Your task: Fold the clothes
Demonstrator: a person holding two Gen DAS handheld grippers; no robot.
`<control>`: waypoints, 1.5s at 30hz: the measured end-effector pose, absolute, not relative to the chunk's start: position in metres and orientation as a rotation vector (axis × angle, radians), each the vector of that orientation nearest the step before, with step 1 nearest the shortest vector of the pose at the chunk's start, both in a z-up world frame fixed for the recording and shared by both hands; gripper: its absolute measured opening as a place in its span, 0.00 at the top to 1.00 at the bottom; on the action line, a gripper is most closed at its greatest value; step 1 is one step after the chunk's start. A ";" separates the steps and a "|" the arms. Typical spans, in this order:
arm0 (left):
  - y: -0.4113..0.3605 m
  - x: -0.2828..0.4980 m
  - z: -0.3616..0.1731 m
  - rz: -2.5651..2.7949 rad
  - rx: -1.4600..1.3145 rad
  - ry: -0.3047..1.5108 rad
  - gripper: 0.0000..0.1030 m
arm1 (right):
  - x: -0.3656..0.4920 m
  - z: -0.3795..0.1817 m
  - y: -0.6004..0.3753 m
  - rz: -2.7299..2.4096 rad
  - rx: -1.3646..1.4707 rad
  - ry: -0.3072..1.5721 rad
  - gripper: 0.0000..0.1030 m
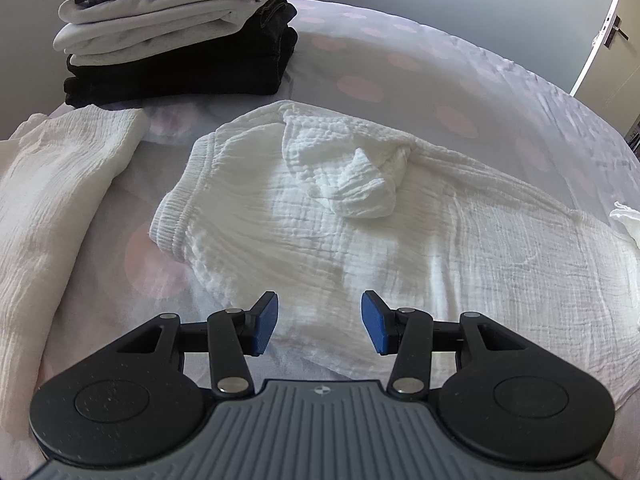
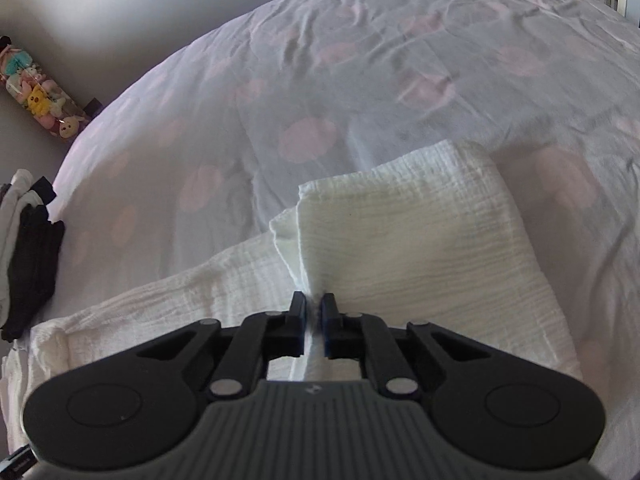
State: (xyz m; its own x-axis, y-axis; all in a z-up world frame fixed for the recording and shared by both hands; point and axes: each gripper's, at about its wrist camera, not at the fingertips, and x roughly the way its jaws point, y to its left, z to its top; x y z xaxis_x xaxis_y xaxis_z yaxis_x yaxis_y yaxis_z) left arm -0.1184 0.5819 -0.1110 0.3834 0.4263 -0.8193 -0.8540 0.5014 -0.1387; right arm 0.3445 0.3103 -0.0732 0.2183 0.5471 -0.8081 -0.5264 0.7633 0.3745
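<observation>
A white crinkled muslin garment with an elastic waistband lies spread and rumpled on the bed, one corner flopped onto its middle. In the right wrist view its end is folded double.

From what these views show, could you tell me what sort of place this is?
Most likely a bedroom: a bed with a dotted sheet, a stack of folded clothes, and a door at the edge.

On the bed, the pants lie spread just ahead of my left claw. A second garment lies to their left, and the stack of folded clothes sits behind both.
</observation>
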 end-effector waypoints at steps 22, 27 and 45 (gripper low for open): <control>0.641 -0.228 -0.101 0.958 -0.939 0.545 0.47 | 0.106 0.033 0.550 1.259 -0.159 1.053 0.91; 0.655 -0.247 -0.111 0.998 -1.001 0.521 0.47 | 0.059 0.013 0.604 1.332 -0.226 1.069 0.91; 0.666 -0.255 -0.116 1.035 -0.993 0.463 0.39 | 0.006 -0.087 0.678 1.370 -0.371 1.170 0.73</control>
